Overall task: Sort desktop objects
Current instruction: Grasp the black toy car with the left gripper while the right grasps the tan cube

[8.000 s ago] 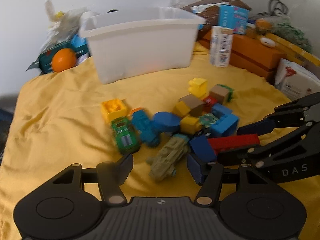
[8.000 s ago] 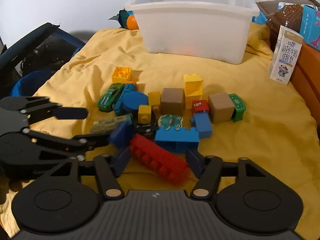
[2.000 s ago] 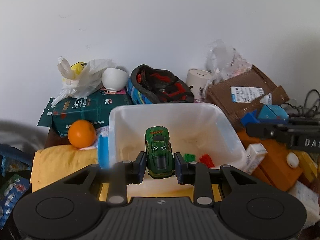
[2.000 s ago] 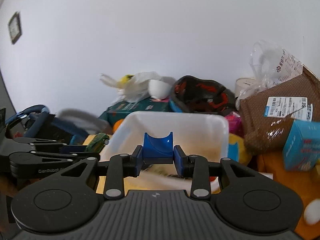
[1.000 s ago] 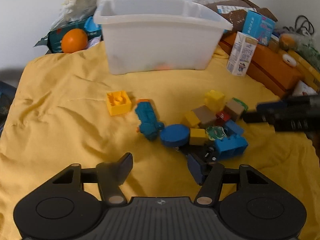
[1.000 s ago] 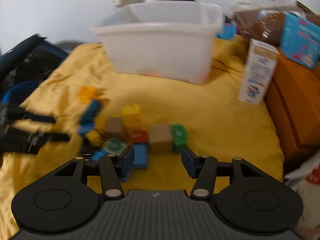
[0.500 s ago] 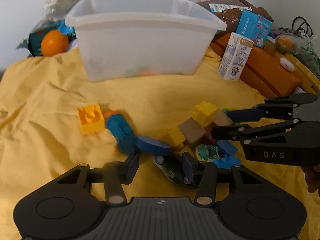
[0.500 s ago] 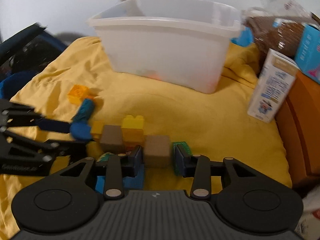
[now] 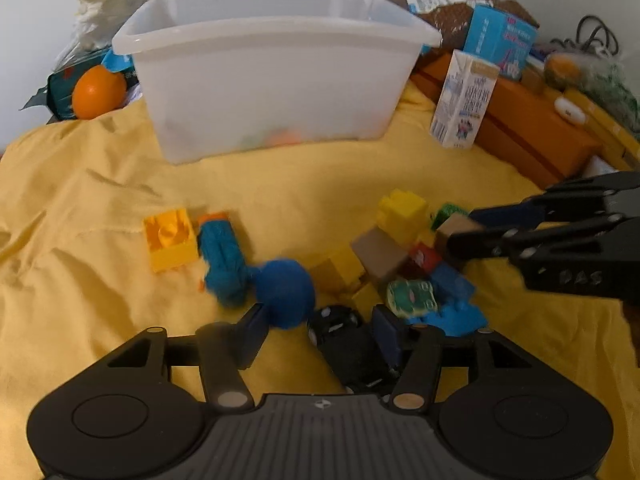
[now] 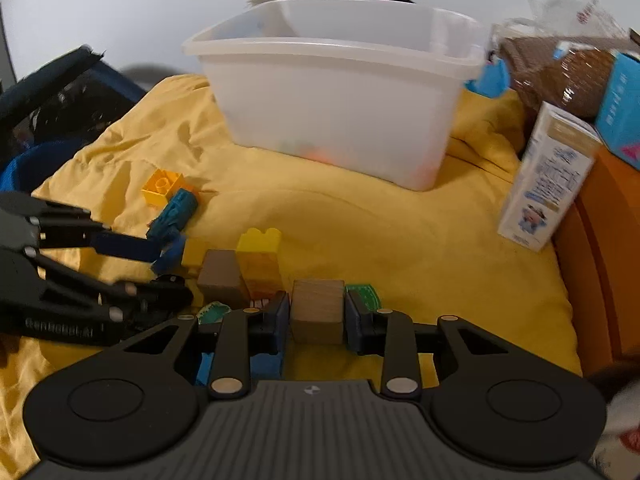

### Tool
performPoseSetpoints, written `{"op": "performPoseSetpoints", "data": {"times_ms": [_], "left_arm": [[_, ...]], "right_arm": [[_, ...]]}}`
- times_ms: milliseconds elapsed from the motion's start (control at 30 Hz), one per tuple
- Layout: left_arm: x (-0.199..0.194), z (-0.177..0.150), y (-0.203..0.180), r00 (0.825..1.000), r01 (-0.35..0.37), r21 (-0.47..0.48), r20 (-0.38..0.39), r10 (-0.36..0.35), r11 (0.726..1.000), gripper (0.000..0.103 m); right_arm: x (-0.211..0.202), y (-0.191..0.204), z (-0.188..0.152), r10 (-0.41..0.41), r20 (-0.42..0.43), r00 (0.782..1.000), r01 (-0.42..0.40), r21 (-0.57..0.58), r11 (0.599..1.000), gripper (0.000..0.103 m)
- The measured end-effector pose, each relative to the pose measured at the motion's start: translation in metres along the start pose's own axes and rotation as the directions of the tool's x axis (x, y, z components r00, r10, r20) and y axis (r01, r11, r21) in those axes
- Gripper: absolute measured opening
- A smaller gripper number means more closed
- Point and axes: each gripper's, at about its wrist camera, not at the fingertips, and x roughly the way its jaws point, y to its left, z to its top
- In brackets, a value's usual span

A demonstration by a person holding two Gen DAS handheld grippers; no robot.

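Note:
A white plastic bin (image 9: pixel 276 68) stands at the back of the yellow cloth (image 9: pixel 80 208); it also shows in the right wrist view (image 10: pixel 340 92). Loose toys lie in front of it. My left gripper (image 9: pixel 320 330) is open, its jaws around a black toy car (image 9: pixel 352 346) and touching a blue disc (image 9: pixel 285 292). My right gripper (image 10: pixel 318 314) is shut on a brown wooden cube (image 10: pixel 317 312), low over the cloth. A second brown cube (image 10: pixel 220 276), yellow bricks (image 10: pixel 260 256) and a teal toy (image 10: pixel 176 210) lie to its left.
A milk carton (image 10: pixel 544 184) stands at the right beside an orange box (image 9: pixel 532 132). An orange (image 9: pixel 98 92) and bags sit behind the bin on the left. A yellow brick (image 9: pixel 170 238) lies apart at the left.
My right gripper has closed on the brown cube. My left gripper has moved forward over the black car and the blue disc has tipped up against its left finger.

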Motion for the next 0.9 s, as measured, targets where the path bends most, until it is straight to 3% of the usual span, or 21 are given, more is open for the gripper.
{"op": "performPoseSetpoints", "data": {"times_ms": [67, 233, 267, 367, 567, 767, 900], "left_arm": [[-0.006, -0.006, -0.004, 1.000, 0.028, -0.010, -0.002, -0.028, 1.000, 0.061], [-0.005, -0.018, -0.016, 1.000, -0.023, 0.032, -0.009, 0.023, 0.999, 0.060], [-0.005, -0.017, -0.015, 1.000, -0.025, 0.028, -0.004, 0.026, 0.999, 0.056], [-0.005, -0.016, -0.013, 0.999, -0.031, 0.068, 0.013, 0.030, 0.997, 0.032], [-0.026, -0.017, -0.002, 0.998, -0.022, 0.050, 0.053, 0.020, 0.999, 0.032], [-0.056, -0.007, 0.027, 0.992, -0.027, -0.070, 0.120, 0.036, 0.997, 0.032], [-0.058, -0.007, 0.034, 0.991, -0.042, -0.100, 0.124, 0.054, 0.994, 0.032]], "right_arm": [[-0.009, -0.001, -0.005, 0.000, 0.013, 1.000, 0.000, 0.021, 1.000, 0.033], [-0.030, 0.001, -0.018, 0.010, 0.040, 0.999, -0.013, 0.066, 0.998, 0.033], [-0.031, 0.002, -0.021, 0.010, 0.033, 0.999, -0.012, 0.077, 0.997, 0.033], [-0.032, 0.005, -0.025, 0.014, 0.026, 1.000, -0.016, 0.095, 0.995, 0.033], [-0.040, 0.007, -0.019, 0.010, 0.063, 0.998, -0.017, 0.113, 0.993, 0.033], [-0.053, 0.006, -0.006, 0.012, 0.121, 0.993, -0.027, 0.127, 0.992, 0.033], [-0.035, 0.011, -0.014, 0.006, 0.040, 0.999, -0.010, 0.093, 0.996, 0.036]]}}
